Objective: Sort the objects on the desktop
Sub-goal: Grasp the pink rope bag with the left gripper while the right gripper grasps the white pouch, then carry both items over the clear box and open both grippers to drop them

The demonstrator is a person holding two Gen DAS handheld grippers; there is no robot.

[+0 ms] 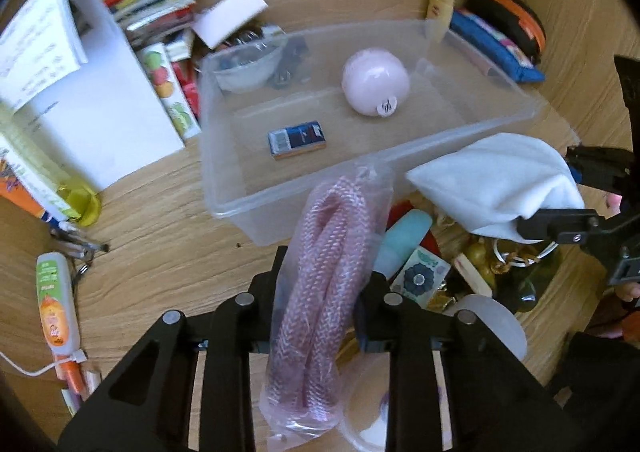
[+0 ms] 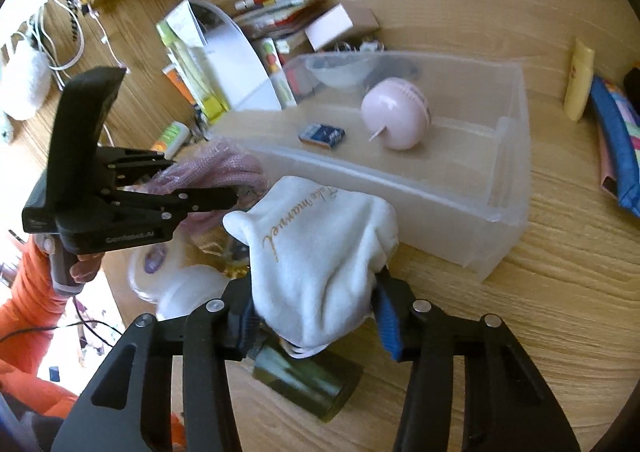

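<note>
Low in both frames, your left hand-held gripper (image 1: 320, 292) clamps the bagged pink rope (image 1: 324, 272) and your right hand-held gripper (image 2: 316, 312) the white pouch (image 2: 320, 252), both seemingly bound for the clear bin (image 1: 224, 156) just above.
</note>
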